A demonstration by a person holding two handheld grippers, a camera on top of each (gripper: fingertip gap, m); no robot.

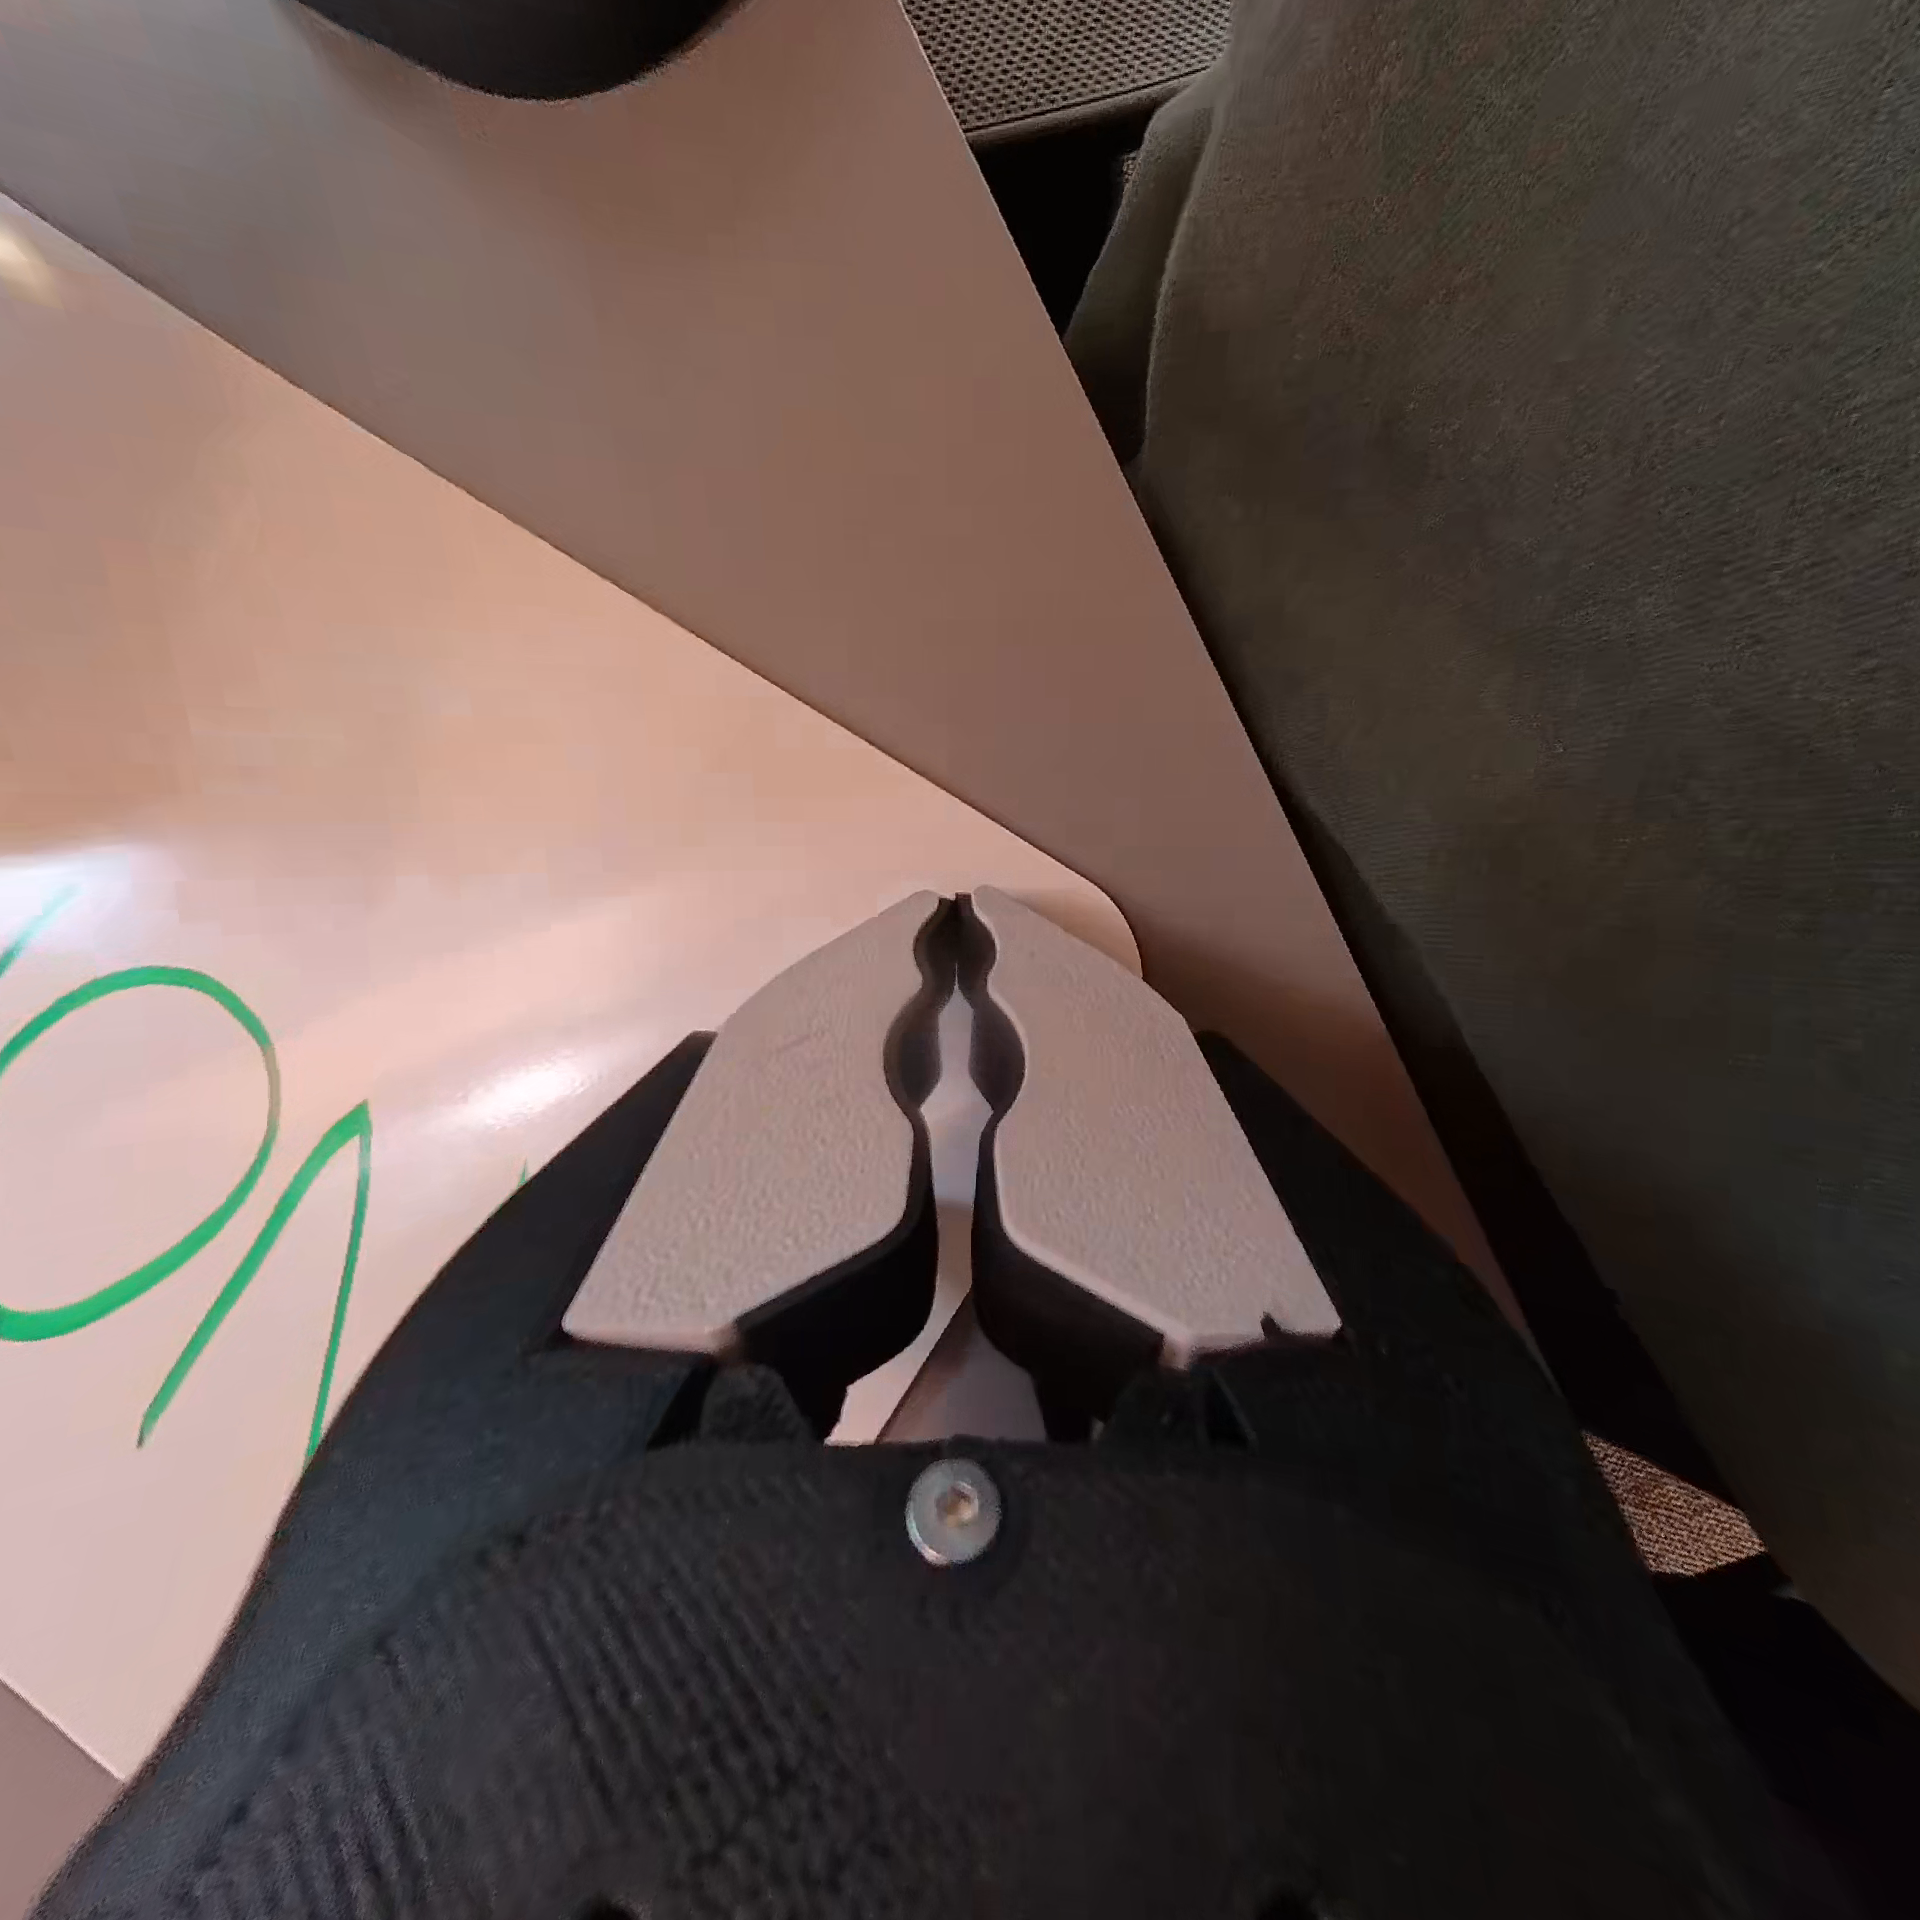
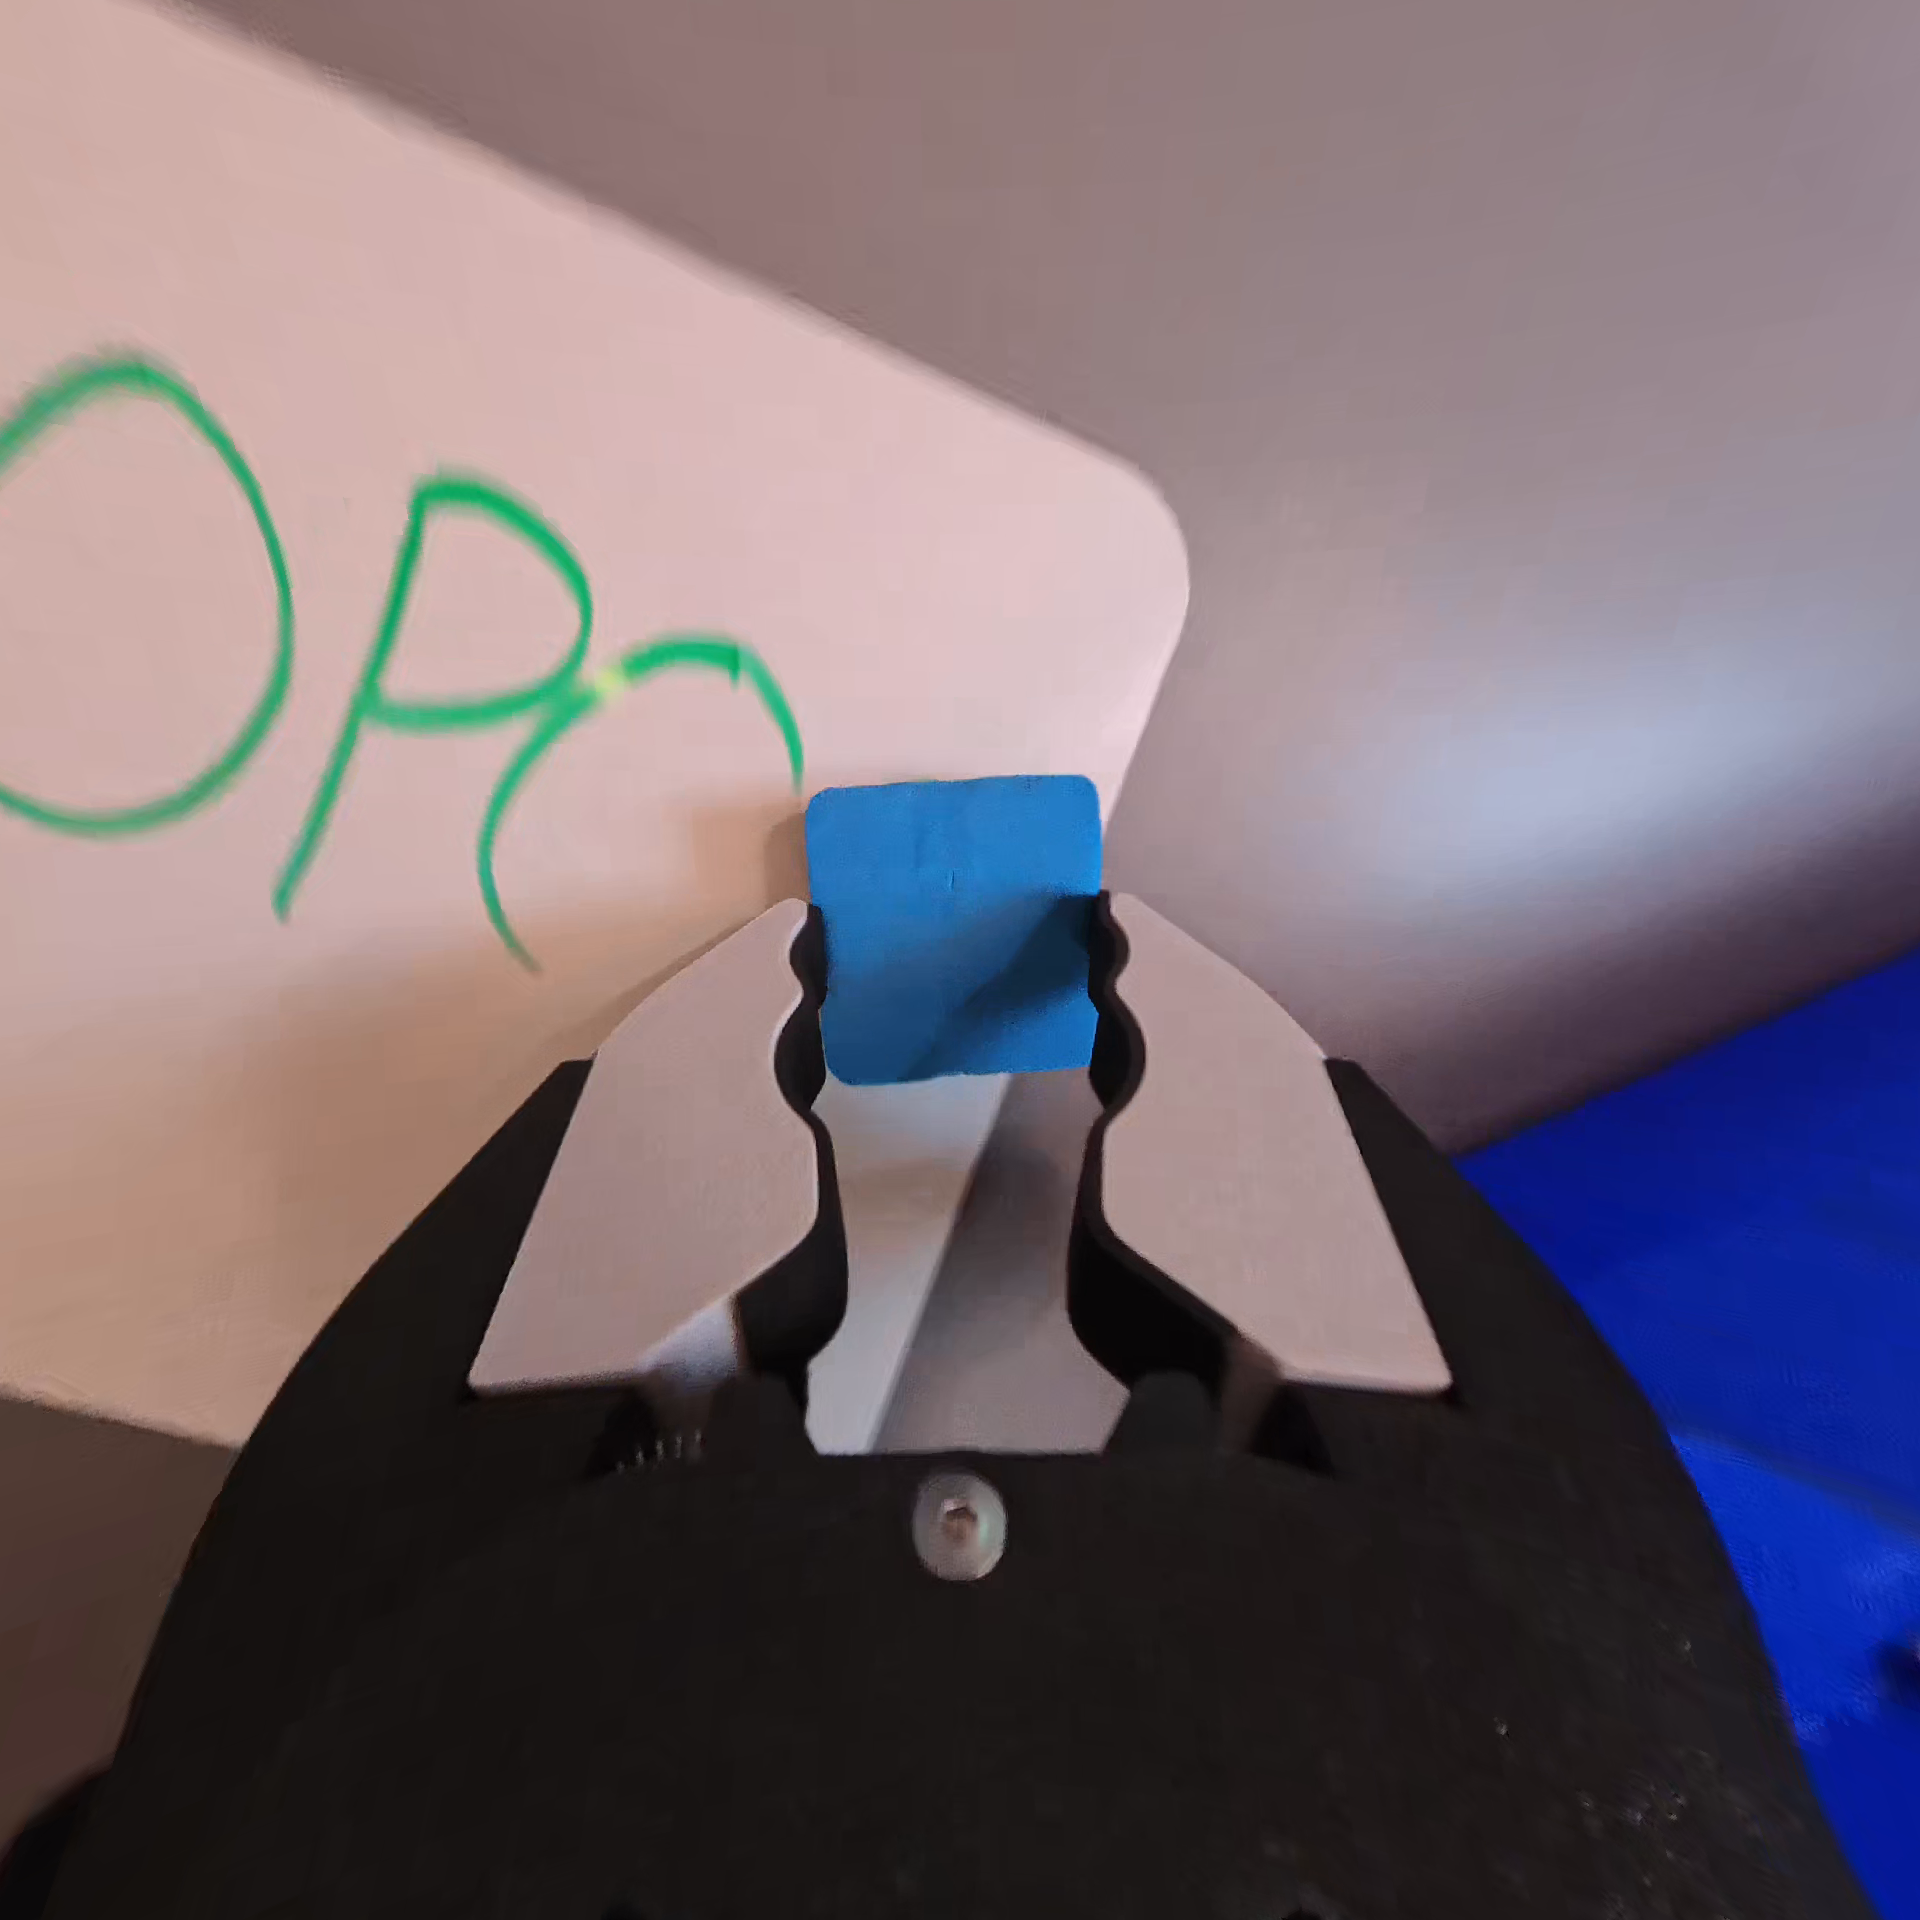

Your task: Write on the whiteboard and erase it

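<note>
Whiteboard (image 2: 644, 343) w/ green marks; right claw (image 2: 956, 914) clamps blue eraser (image 2: 954, 914), left claw (image 1: 961, 909) together.

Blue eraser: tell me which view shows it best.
The right wrist view. The blue eraser sits centred there, clamped by the right gripper against the whiteboard beside the green writing. The left wrist view shows none of it, only board and writing.
</note>
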